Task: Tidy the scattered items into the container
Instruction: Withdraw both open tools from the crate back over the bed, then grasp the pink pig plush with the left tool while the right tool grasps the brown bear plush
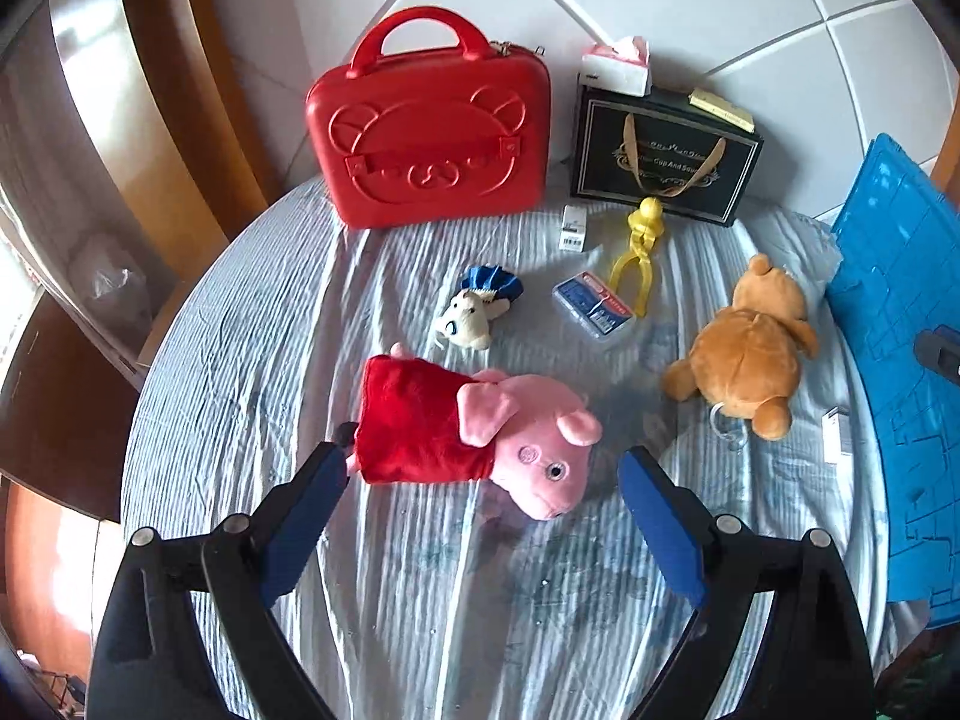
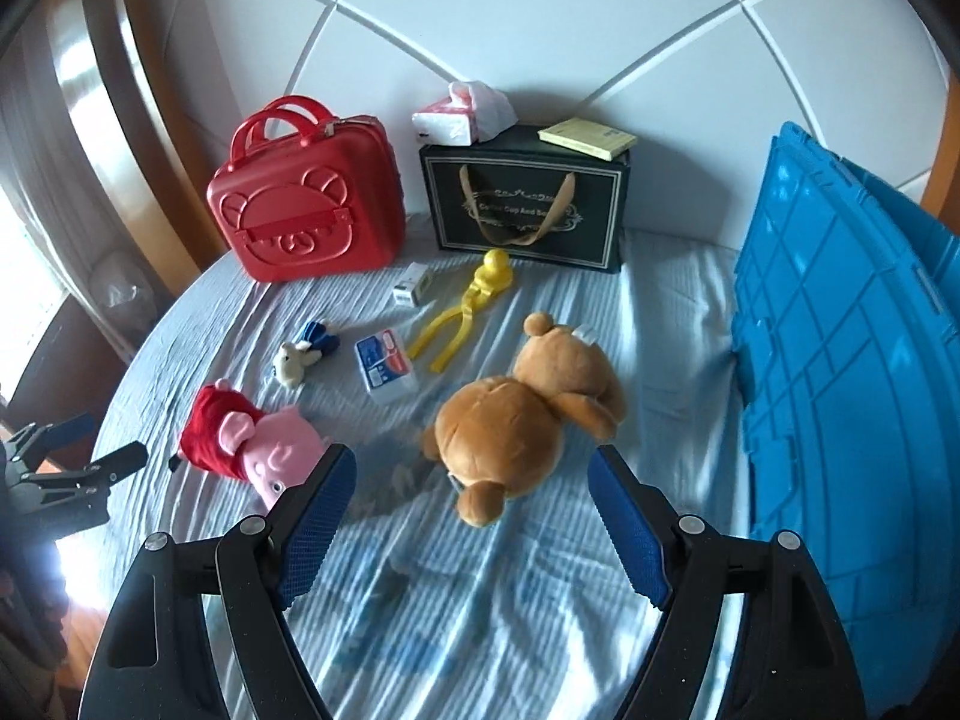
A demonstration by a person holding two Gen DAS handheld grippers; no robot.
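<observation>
A pink pig plush in a red dress [image 1: 474,432] lies on the striped cloth, framed by the fingers of my left gripper [image 1: 483,459], which stands open just above it without touching. My right gripper [image 2: 471,459] is open over the brown teddy bear [image 2: 516,420], whose foot lies between the fingers. A small white plush with blue cloth [image 1: 477,312], a clear plastic box with a blue label [image 1: 594,306] and yellow duck tongs [image 1: 636,252] lie further back. The blue crate [image 2: 840,390] stands at the right.
A red bear-face case [image 1: 432,132] and a black gift bag [image 1: 660,162] stand at the back against the white wall, with a tissue pack [image 1: 618,66] and a yellow pad [image 1: 720,108] on the bag. Small white boxes [image 1: 573,228] [image 1: 836,432] lie on the cloth.
</observation>
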